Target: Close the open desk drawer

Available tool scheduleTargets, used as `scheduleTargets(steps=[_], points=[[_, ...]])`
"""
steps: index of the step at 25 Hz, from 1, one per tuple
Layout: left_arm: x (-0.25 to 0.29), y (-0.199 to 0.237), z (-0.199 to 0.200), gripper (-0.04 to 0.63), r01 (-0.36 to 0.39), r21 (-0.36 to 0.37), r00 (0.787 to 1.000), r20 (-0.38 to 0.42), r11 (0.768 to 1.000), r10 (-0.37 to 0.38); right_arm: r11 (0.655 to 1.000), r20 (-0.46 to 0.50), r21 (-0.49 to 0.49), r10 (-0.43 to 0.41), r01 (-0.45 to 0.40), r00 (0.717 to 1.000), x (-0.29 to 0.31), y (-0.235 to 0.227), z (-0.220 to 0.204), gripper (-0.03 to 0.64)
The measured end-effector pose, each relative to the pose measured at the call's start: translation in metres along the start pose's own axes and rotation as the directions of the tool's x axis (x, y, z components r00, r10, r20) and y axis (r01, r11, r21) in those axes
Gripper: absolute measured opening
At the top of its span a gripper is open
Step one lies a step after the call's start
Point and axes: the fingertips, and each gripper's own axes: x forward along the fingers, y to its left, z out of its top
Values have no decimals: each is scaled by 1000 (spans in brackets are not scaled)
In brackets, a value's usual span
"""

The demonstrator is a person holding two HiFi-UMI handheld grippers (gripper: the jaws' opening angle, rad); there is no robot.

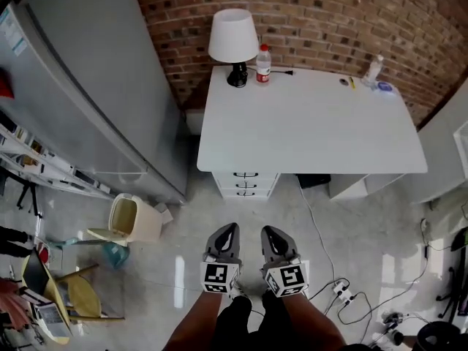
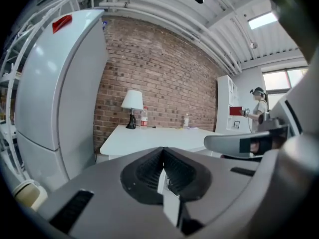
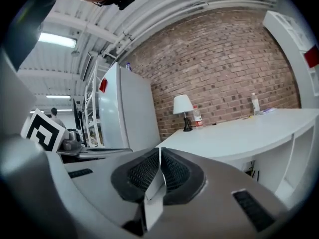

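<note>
Left gripper (image 1: 227, 229), right gripper (image 1: 270, 232) side by side low in head view, both pointing toward desk (image 1: 314, 134); each pair of jaws pressed together, nothing between; well ahead across pale floor (image 1: 365, 232), drawer stack (image 1: 246, 183) under desk's front left, three fronts look flush; on far corner lamp (image 1: 233, 39), bottle (image 1: 263, 64) just beside; brick wall (image 1: 329, 9) behind.

bright, evenly lit; fisheye warping at edges
</note>
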Motion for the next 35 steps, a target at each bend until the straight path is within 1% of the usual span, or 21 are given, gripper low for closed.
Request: scheduleTargets(steps=[3, 6, 7, 10, 11, 15, 21, 25, 29, 32, 35], points=[[-18, -11, 15, 6, 37, 8, 999, -13, 999, -37, 1000, -9, -23, -11, 11, 1000, -17, 6, 11, 34], [-36, -24, 29, 6, 64, 6, 998, -18, 998, -64, 998, 2, -67, -18, 18, 1000, -35, 16, 32, 34], [-42, -28, 32, 6, 67, 8, 998, -16, 998, -67, 997, 6, -73, -17, 17, 1000, -42, 20, 38, 34], [-61, -38, 42, 6, 64, 28, 998, -2, 998, -64, 998, 18, -50, -27, 27, 999, -61, 26, 53, 34], [-65, -41, 46, 8, 61, 34, 998, 7, 998, -61, 998, 21, -62, -25, 26, 999, -66, 28, 57, 34], [-79, -54, 63, 8, 35, 47, 999, 35, 998, -36, 990, 12, -144, 9, -7, 1000, -83, 36, 68, 34], [-97, -63, 86, 6, -63, 7, 995, 77, 998, 62, 977, 40, -213, 30, -21, 999, -110, 25, 96, 28], [-102, -79, 91, 8, -79, 31, 994, 83, 996, 76, 976, 74, -215, 54, -37, 996, -122, 16, 109, 28], [-107, -85, 97, 8, -107, 15, 989, 102, 994, 105, 978, 85, -203, 72, -53, 994, -135, 13, 114, 28], [-108, -89, 105, 6, -115, 31, 987, 113, 993, 111, 976, 95, -208, 83, -61, 992, -142, 11, 120, 28], [-107, -94, 109, 8, -119, 43, 986, 118, 992, 114, 980, 102, -185, 87, -67, 991, -144, 9, 121, 28]])
